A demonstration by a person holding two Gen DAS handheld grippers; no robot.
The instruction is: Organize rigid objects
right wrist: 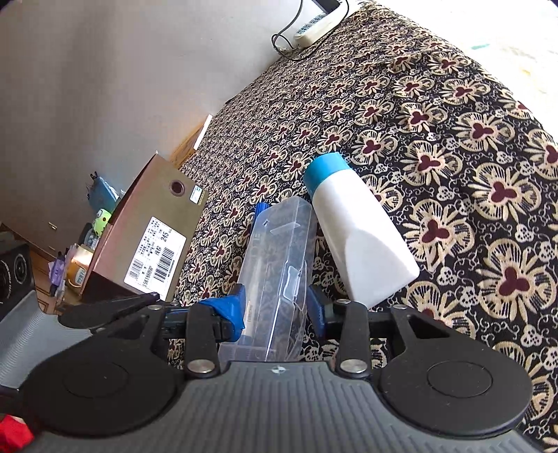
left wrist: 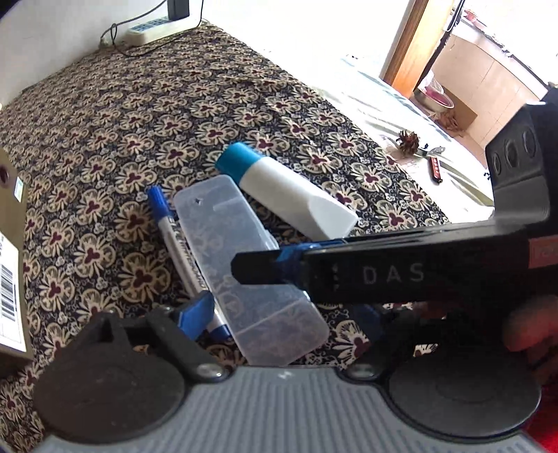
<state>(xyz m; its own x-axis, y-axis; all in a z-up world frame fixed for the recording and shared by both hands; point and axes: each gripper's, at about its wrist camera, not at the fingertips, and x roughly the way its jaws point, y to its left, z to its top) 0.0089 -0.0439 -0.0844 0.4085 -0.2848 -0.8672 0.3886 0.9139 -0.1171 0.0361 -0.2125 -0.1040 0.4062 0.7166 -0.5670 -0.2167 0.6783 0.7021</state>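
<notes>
A clear plastic case (left wrist: pixel 244 258) lies on the patterned cloth (left wrist: pixel 139 115), with a blue-capped marker (left wrist: pixel 181 244) along its left side and a white bottle with a blue cap (left wrist: pixel 286 188) beyond it. My left gripper (left wrist: pixel 282 313) is open, its blue fingers on either side of the case's near end. My right gripper (right wrist: pixel 277 308) is shut on the clear case (right wrist: pixel 279 258), its blue pads pressing both sides. The right gripper also shows in the left wrist view (left wrist: pixel 265 266), reaching across the case. The bottle (right wrist: pixel 355 226) lies just right of the case.
A brown cardboard box with a barcode label (right wrist: pixel 146 237) stands at the left edge of the cloth, also in the left wrist view (left wrist: pixel 10 271). A white power strip with cables (left wrist: pixel 153 29) lies at the far end. A doorway (left wrist: pixel 470 69) opens at the far right.
</notes>
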